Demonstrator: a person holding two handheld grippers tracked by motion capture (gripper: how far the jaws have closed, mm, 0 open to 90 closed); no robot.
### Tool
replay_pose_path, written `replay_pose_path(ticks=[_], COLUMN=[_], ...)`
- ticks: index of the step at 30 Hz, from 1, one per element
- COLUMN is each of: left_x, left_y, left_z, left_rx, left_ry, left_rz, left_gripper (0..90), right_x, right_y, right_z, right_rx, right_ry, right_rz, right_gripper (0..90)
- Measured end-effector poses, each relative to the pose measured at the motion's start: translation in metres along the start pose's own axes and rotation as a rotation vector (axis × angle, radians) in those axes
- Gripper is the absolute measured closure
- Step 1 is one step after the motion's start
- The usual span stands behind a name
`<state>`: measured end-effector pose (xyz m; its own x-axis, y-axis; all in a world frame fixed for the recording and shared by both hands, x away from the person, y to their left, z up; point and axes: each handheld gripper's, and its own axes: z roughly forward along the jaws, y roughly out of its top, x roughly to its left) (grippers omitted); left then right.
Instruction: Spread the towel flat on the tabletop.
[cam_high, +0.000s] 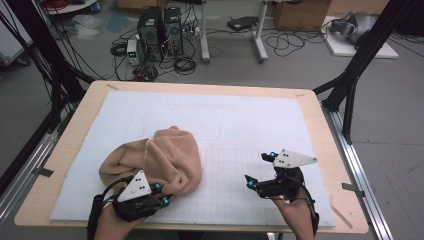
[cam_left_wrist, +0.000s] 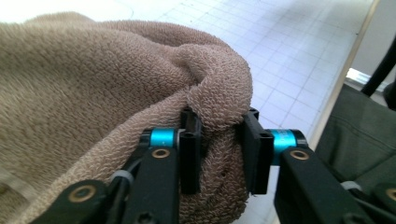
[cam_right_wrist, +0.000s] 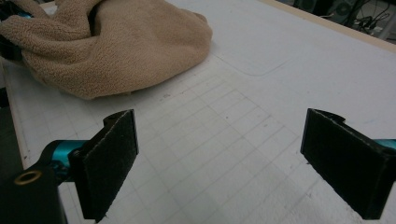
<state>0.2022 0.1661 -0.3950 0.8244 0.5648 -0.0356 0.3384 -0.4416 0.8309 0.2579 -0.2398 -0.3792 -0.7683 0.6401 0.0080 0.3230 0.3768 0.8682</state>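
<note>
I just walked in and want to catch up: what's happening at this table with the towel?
A person works at the table with a gripper in each hand. The left gripper has a fold of the crumpled tan towel bunched between its jaws at the towel's near edge, with both pads against the cloth. The right gripper is wide open over the bare gridded mat, apart from the towel, with nothing between its jaws. The towel lies in a heap, not yet spread or folded.

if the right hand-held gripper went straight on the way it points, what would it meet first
Probably the white gridded mat just ahead of the open right hand-held gripper; the tan towel lies off to one side.
</note>
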Motion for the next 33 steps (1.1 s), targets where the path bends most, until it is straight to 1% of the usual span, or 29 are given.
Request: replay_pose_path(ticks=[1,2,3,4,5,7,8,9,10,12,13,14,15,16,19,20,24,30,33], left_x=[0.0,0.0,-0.001,-0.001,-0.001,0.0,0.0,0.001,0.003,0.006,0.007,0.009,0.011,0.012,0.017,0.018,0.023,0.025,0.025], left_y=[0.0,0.001,0.003,0.003,0.005,0.006,0.007,0.008,0.009,0.01,0.011,0.012,0.013,0.013,0.016,0.017,0.018,0.017,0.018], left_z=[-0.002,-0.004,-0.008,-0.008,-0.014,-0.017,-0.019,-0.022,-0.024,-0.029,-0.031,-0.032,-0.034,-0.035,-0.037,-0.038,-0.036,-0.031,-0.03], left_rx=[-0.004,-0.007,-0.017,-0.017,-0.028,-0.035,-0.041,-0.043,-0.044,-0.049,-0.052,-0.053,-0.055,-0.057,-0.063,-0.064,-0.062,-0.054,-0.054], left_ry=[-0.001,-0.001,0.008,0.008,0.016,0.018,0.025,0.034,0.043,0.057,0.065,0.071,0.078,0.085,0.095,0.097,0.106,0.105,0.104], left_rz=[-0.001,0.0,0.002,0.002,0.001,0.001,0.002,0.003,0.005,0.004,0.004,0.003,0.002,0.004,-0.001,-0.001,-0.004,-0.006,-0.006], left_gripper=[59.6,59.6,54.7,52.8,50.2,49.2,49.2,47.2,47.2,45.1,43.7,43.7,42.4,42.4,41.4,41.4,39.7,38.9,38.5], right_x=[0.001,0.001,0.001,0.002,0.002,0.002,0.002,0.003,0.003,0.005,0.006,0.006,0.006,0.006,0.008,0.008,0.01,0.012,0.011], right_y=[0.004,0.004,0.01,0.012,0.015,0.02,0.02,0.025,0.025,0.03,0.034,0.034,0.039,0.039,0.045,0.045,0.048,0.048,0.045], right_z=[0.007,0.007,0.015,0.019,0.023,0.033,0.033,0.042,0.042,0.049,0.055,0.055,0.06,0.06,0.069,0.069,0.076,0.078,0.077], right_rx=[0.007,0.007,0.018,0.025,0.025,0.034,0.034,0.047,0.047,0.043,0.04,0.04,0.042,0.042,0.05,0.05,0.064,0.069,0.075], right_ry=[0.009,0.009,0.02,0.028,0.03,0.043,0.043,0.053,0.053,0.061,0.075,0.075,0.083,0.083,0.093,0.093,0.106,0.111,0.113], right_rz=[-0.012,-0.012,-0.022,-0.025,-0.031,-0.04,-0.04,-0.049,-0.049,-0.069,-0.077,-0.077,-0.078,-0.078,-0.086,-0.086,-0.081,-0.092,-0.08], right_gripper=[10.1,10.1,10.1,10.2,10.2,10.2,10.2,10.3,10.3,12.8,13.8,13.8,13.9,13.9,13.9,13.9,13.9,13.9,13.9])
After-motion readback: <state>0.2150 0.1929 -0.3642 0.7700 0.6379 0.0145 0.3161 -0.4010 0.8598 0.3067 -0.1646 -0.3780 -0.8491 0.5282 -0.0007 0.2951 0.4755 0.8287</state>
